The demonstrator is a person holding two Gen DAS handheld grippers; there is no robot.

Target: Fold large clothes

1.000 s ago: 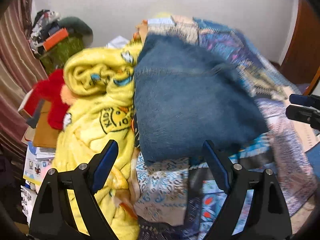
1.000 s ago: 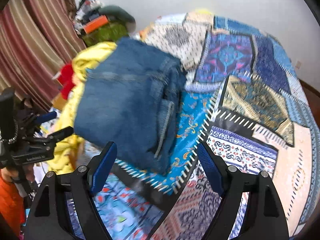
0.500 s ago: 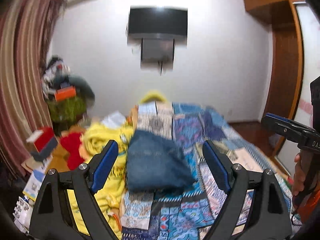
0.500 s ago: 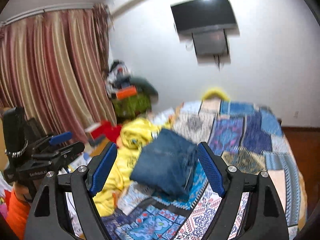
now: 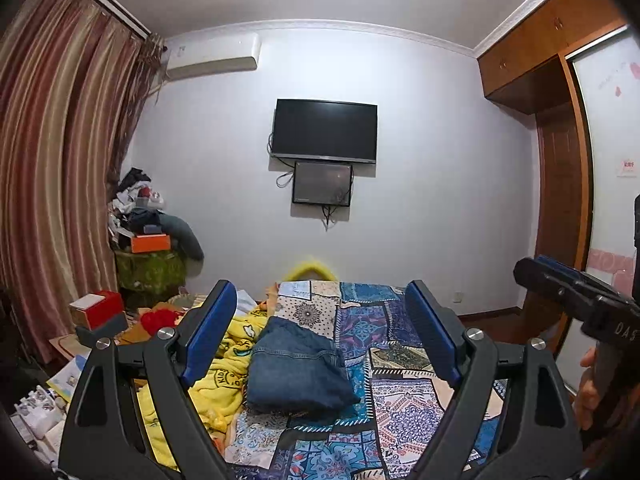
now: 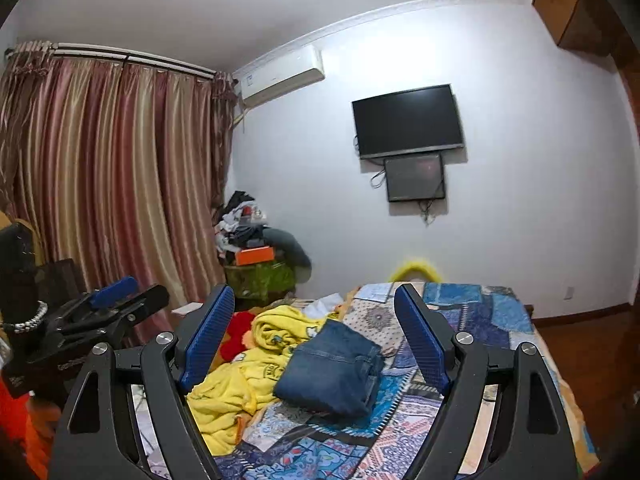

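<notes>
I hold both grippers level, clear of the bed point(image 5: 404, 416). The left gripper point(image 5: 320, 334) and right gripper point(image 6: 316, 338) have their fingers apart, with nothing between them. The folded jeans point(image 5: 298, 368) lie near the bed's left edge, touching the yellow blanket point(image 6: 240, 384), which looks unfolded, probably next.

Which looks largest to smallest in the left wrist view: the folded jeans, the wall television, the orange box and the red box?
1. Wall television
2. Folded jeans, about as big; being nearer, their rank against the television is unsure
3. Red box
4. Orange box, close to the red box
</notes>
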